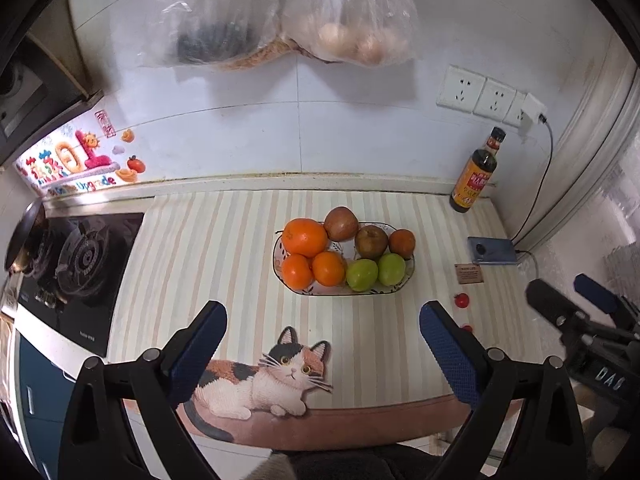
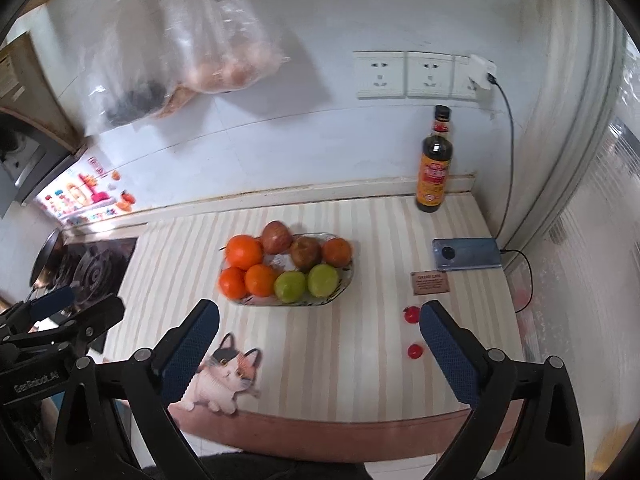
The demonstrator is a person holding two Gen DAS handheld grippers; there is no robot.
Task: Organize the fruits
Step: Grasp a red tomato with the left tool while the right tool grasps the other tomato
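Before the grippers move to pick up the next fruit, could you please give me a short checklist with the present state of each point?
1. Left gripper jaws open and holding nothing: ok.
2. Right gripper jaws open and holding nothing: ok.
3. All fruit inside the plate: not ok. Two small red fruits lie loose on the mat, to its right.
4. Free room left on the plate: cannot tell; oranges, brown fruits and green fruits crowd it.
5. Phone and its cable away from the loose fruits: ok.
6. Sauce bottle upright, at the wall: ok.
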